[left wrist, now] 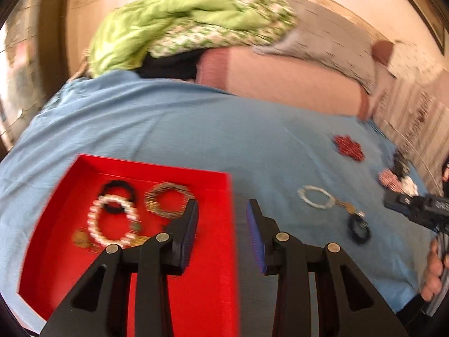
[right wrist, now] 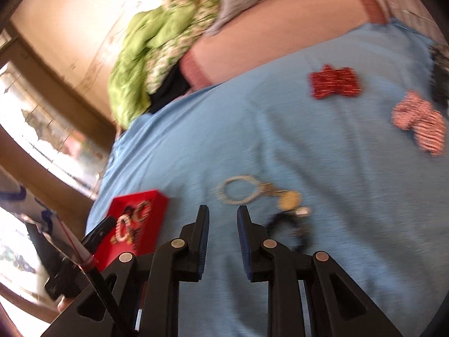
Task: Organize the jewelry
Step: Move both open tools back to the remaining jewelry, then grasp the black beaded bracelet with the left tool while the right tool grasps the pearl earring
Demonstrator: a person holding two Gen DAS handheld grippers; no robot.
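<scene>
The red tray (left wrist: 219, 252) lies on the blue sheet and holds a white pearl bracelet (left wrist: 96, 230), a black band (left wrist: 112, 186) and a brown beaded bracelet (left wrist: 157, 207). My left gripper (left wrist: 221, 205) hovers over the tray's right rim, open and empty. A white bead bracelet (right wrist: 237, 192) with a gold charm (right wrist: 289, 199) and a black bracelet (right wrist: 291, 229) lie on the sheet just ahead of my right gripper (right wrist: 223, 210). Its jaws stand slightly apart with nothing between them. The tray (right wrist: 157, 205) is off to its left.
A red bow (right wrist: 334, 81) and a pink striped bow (right wrist: 421, 123) lie further back on the blue sheet (right wrist: 280, 140). Green bedding (left wrist: 168, 22) and a pink pillow (left wrist: 280, 78) are piled behind. A hand (left wrist: 435, 266) holds the other gripper at the right edge.
</scene>
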